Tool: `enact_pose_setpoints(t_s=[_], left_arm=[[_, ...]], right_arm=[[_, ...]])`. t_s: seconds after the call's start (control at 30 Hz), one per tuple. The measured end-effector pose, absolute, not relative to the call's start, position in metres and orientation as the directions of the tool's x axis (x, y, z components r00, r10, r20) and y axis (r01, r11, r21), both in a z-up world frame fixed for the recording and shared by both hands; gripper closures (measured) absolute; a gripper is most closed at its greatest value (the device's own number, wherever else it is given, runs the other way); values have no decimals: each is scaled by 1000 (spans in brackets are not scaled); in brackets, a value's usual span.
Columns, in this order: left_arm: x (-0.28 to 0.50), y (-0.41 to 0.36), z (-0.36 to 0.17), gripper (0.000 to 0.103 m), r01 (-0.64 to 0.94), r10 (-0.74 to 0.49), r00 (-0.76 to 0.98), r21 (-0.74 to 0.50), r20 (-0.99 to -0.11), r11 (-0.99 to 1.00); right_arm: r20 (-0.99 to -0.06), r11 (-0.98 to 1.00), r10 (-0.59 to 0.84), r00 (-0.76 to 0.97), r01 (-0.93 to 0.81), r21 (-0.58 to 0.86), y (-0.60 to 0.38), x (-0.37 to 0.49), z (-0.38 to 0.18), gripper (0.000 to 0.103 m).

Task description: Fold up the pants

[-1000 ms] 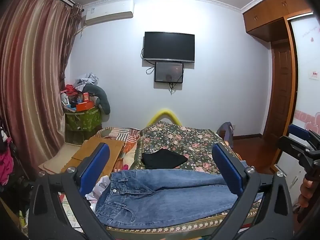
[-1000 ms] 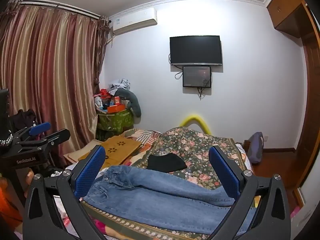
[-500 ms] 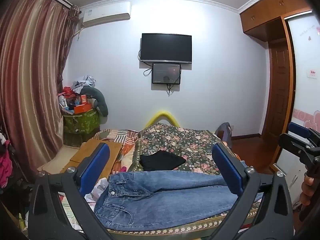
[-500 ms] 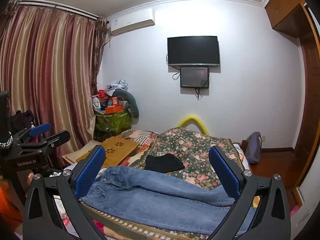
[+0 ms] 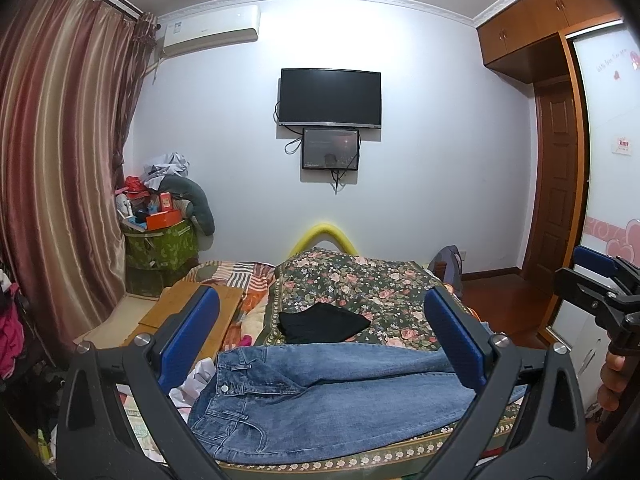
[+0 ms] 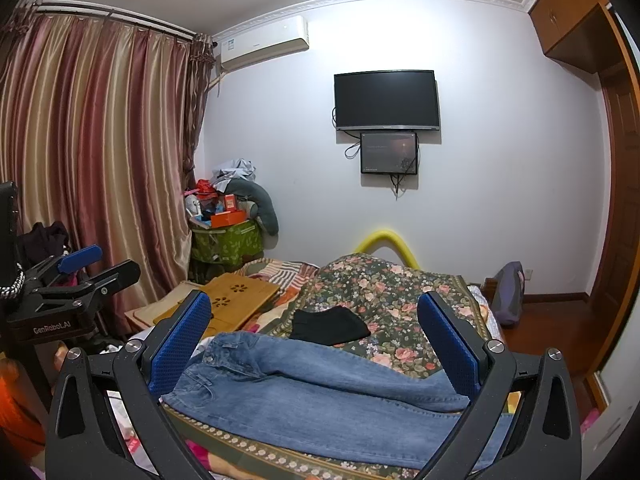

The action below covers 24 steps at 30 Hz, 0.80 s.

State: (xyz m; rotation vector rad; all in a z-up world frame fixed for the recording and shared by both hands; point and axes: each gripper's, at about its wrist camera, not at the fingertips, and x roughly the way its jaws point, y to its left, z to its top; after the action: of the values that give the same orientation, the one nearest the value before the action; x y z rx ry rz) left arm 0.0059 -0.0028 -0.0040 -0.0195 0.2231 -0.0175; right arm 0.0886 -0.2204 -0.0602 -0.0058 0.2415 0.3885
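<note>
- The jeans (image 5: 340, 396) lie flat across the near edge of the bed (image 5: 360, 284), filling the lower middle of both wrist views; the waistband sits toward lower left, the legs run off to lower right.
- The two legs appear laid one over the other already, so by my reading the lengthwise fold is done and the crosswise fold is not yet started.
- The left gripper (image 5: 320, 340) hangs above the jeans with its blue pads wide apart and nothing between them; it touches no cloth.
- The right gripper (image 6: 316, 340) is likewise spread wide and empty, poised over the denim in the lower middle of its own view.
- Each gripper also shows at the edge of the other's view, one at far right, one at far left, both clear of the bed.
- A black garment (image 5: 324, 322) lies beyond the jeans, in the middle of the frame on the floral cover, apart from them.
- The step in hand looks like the approach before a grasp.
- The next move probably calls for lowering both grippers to one end, likely the leg hems or the waistband corners, pinching both layers together, then carrying that end over to the other.
- The hems are cut off at lower right, so their exact lie cannot be told.
</note>
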Motion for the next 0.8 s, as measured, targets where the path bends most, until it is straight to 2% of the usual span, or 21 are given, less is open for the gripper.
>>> enact_pose_setpoints(t_s=[0.8], left_arm=[[5,-5,-6,0,17,-19,976,-9,-218,1000]], right_arm=[[-237,926,374,897,-375,44,-221,87,-60,0]])
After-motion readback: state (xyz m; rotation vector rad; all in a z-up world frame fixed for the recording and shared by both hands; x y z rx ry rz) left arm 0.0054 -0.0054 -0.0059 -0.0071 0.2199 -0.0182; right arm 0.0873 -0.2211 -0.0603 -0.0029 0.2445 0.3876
